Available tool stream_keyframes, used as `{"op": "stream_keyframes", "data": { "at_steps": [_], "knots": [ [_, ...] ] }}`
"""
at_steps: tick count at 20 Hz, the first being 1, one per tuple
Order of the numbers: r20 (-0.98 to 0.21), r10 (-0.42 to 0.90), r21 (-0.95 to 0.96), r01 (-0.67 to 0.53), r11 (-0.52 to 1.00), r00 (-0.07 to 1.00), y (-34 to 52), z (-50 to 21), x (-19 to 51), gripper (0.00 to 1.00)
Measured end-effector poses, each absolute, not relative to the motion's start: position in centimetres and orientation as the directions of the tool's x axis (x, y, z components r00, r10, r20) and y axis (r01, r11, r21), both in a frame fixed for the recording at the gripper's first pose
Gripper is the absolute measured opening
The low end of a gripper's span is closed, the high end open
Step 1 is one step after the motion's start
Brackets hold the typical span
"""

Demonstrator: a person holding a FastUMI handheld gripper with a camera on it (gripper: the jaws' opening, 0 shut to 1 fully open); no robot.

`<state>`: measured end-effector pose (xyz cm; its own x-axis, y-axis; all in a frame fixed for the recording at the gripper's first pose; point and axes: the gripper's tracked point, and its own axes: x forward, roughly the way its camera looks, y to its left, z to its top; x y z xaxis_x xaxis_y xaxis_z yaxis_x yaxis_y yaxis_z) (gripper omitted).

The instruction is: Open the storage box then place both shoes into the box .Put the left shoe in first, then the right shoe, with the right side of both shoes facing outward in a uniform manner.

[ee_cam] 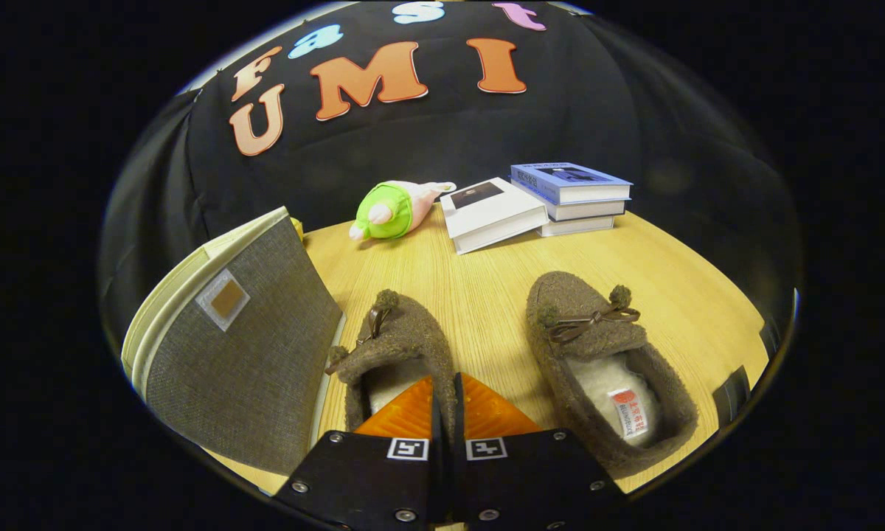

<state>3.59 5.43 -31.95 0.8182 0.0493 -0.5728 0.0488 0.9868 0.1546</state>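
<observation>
1. Underneath everything, a light wooden counter carries the whole scene in front of the black booth wall.
2. At the left of the counter stands the grey fabric storage box, its lid raised and leaning at a tilt, a small square patch on the woven face, the pale rim showing along its top edge.
3. Two brown fleece slippers lie side by side near the tongs, long axes running away from the camera, toes pointing toward the far wall, heels nearest the camera.
4. The right shoe lies apart on bare wood, to the right of the tongs, bow on its vamp, white lining and a red label visible inside.
5. The left shoe sits just beside the box, its pom-pom close to the lid's lower edge.
6. The tongs are pressed nearly together, gripping the inner side wall of the left shoe's collar near the heel.
7. Beyond the shoes, a stack of books rests at the back, with a white book leaning against it.
8. A green and pink plush toy lies left of the books.
</observation>
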Motion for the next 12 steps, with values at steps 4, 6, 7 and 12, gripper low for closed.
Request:
{"op": "stream_keyframes", "data": {
  "at_steps": [4, 6, 7, 12],
  "knots": [
    [-0.527, 0.036, 0.179, 0.069, 0.981, 0.849, 5.2, -29.1, 4.0, 0.04],
    [-0.509, 0.029, 0.192, 0.08, 0.978, 0.86, 4.9, -27.3, 4.1, 0.04],
    [-0.496, 0.026, 0.205, 0.088, 0.975, 0.868, 4.9, -26.2, 4.0, 0.04],
    [-0.389, 0.021, 0.255, 0.086, 0.963, 0.921, 6.0, -19.3, 4.4, 0.04]
  ]
}}
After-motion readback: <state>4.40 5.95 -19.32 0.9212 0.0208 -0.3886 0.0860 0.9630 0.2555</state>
